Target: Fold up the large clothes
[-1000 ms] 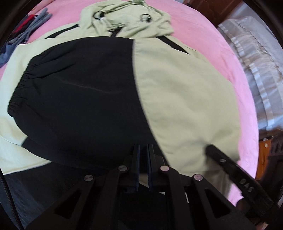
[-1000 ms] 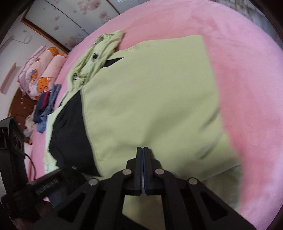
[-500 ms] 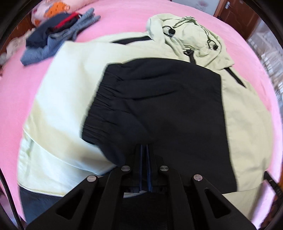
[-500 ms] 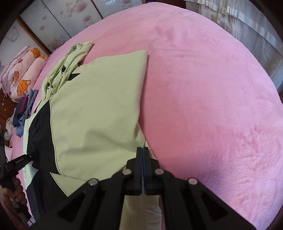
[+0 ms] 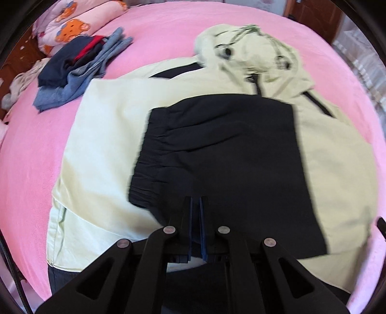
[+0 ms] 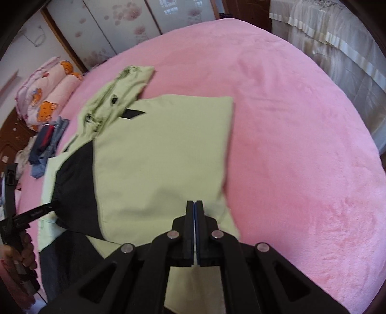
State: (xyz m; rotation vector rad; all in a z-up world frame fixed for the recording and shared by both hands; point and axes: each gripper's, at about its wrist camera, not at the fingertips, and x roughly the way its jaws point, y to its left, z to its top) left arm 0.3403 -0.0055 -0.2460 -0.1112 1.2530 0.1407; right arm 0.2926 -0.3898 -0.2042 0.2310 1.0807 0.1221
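A pale green hooded jacket (image 5: 103, 145) with black sleeves lies on the pink bed (image 5: 156, 36), hood (image 5: 251, 46) at the far end. A black sleeve (image 5: 229, 154) is folded across its middle. My left gripper (image 5: 196, 200) is nearly shut, with a thin gap between the pads, over the sleeve's near edge; I cannot tell if it pinches cloth. In the right wrist view the jacket (image 6: 164, 149) lies folded with a straight right edge. My right gripper (image 6: 195, 204) is shut over the jacket's near right corner, nothing visibly between the pads. The left gripper (image 6: 36, 212) shows at the far left.
A heap of blue, navy and red clothes (image 5: 79, 65) lies at the far left of the bed, with bear-print pillows (image 5: 72, 21) behind it. Pale curtains (image 6: 337, 46) hang to the right, and wardrobe doors (image 6: 115, 26) stand at the back.
Both views have swung: the left one now looks further left across the jacket, and the right gripper has moved back over the jacket's near right corner. Both grippers stay closed.
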